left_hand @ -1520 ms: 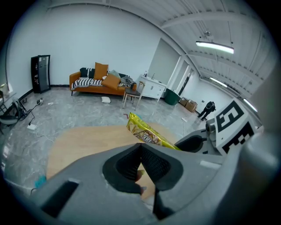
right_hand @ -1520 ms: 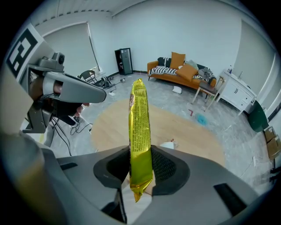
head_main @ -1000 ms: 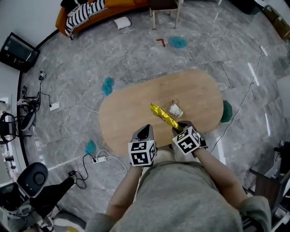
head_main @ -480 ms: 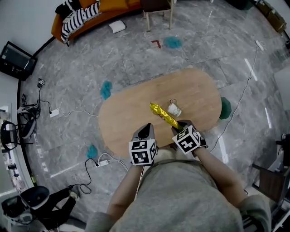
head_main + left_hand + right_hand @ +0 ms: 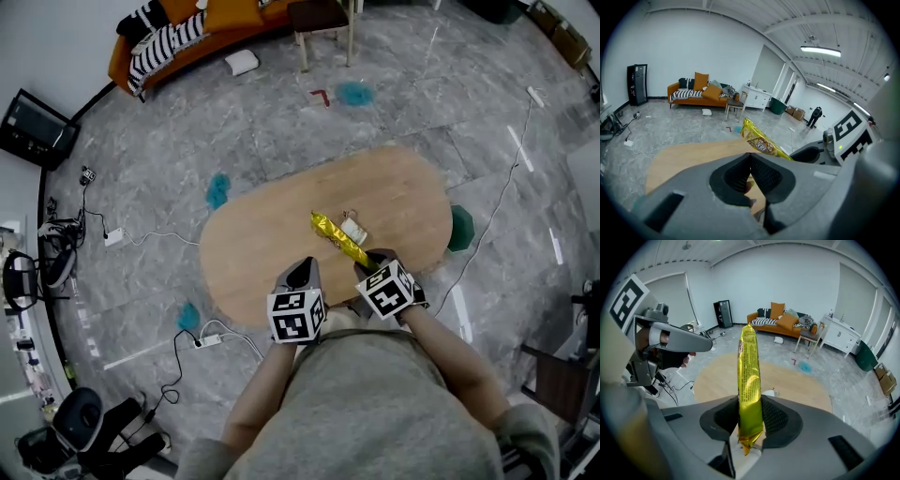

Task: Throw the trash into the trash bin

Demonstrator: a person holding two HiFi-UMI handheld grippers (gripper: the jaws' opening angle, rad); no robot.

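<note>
A long yellow snack wrapper (image 5: 337,240) (image 5: 749,376) sticks up and away from my right gripper (image 5: 370,265) (image 5: 750,420), which is shut on its lower end over the near edge of the oval wooden table (image 5: 272,234). A small crumpled white piece of trash (image 5: 355,229) (image 5: 769,393) lies on the table just behind the wrapper. My left gripper (image 5: 298,277) (image 5: 750,157) hovers beside the right one, its pads meeting at the tips with nothing between them. A dark green bin (image 5: 460,228) stands on the floor at the table's right end.
Cables and a power strip (image 5: 208,330) lie on the grey floor left of the table. An orange sofa (image 5: 187,28) and a stool (image 5: 319,19) stand far behind it. A white cabinet (image 5: 840,336) with a second green container (image 5: 861,356) stands by the far wall.
Both grippers have drifted slightly rightward along the table's near edge, the wrapper still held. The wrapper now overlaps the white trash in the head view.
</note>
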